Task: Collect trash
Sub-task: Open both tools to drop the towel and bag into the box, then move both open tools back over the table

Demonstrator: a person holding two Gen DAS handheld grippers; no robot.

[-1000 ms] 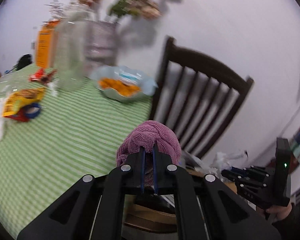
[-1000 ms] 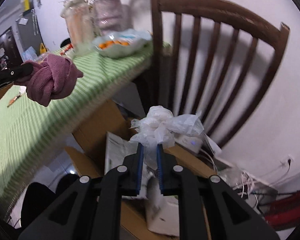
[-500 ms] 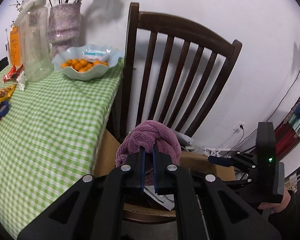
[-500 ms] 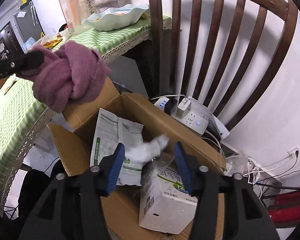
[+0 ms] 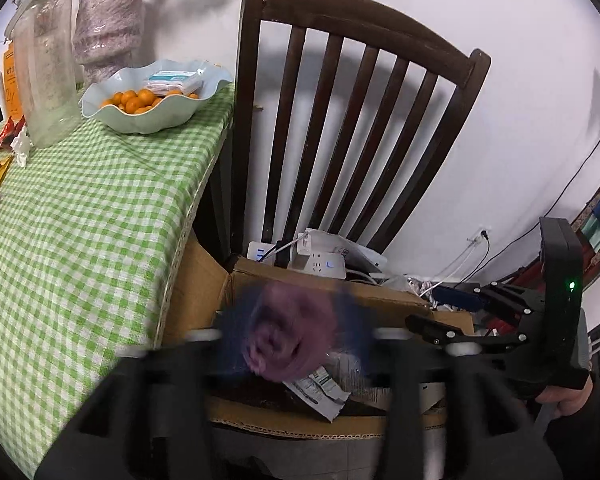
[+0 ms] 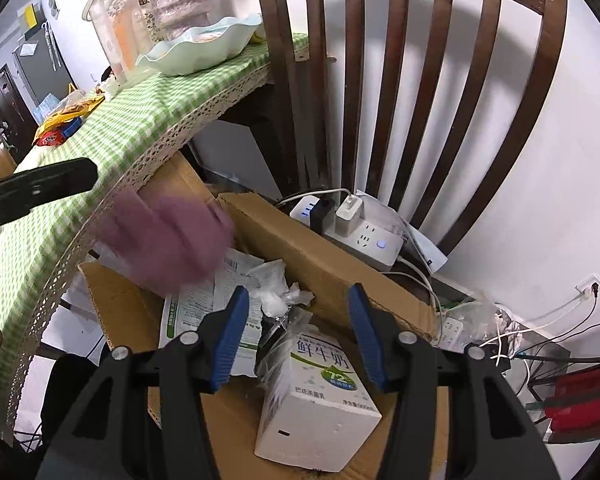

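From the left wrist: risk of the purple cloth (image 5: 284,344) glancing off the rim of the cardboard box (image 5: 324,288) and ending on the floor, loose as it looks between the wide-spread jaws of the left gripper (image 5: 292,320); soft, bundled, smeared by blur. From the right wrist: same cloth in mid-air over the box corner nearest the table (image 6: 100,152) edge, apart from the left gripper; right gripper (image 6: 296,328) gaping, empty, above the milk carton (image 6: 320,392).

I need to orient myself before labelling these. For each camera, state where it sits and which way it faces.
Left wrist: on the left gripper, facing down-forward at the cardboard box and chair; own blurred fingers and the right gripper show.
Right wrist: on the right gripper, looking into the cardboard box; open blue pads show.
Shared: box, purple cloth, power strip.
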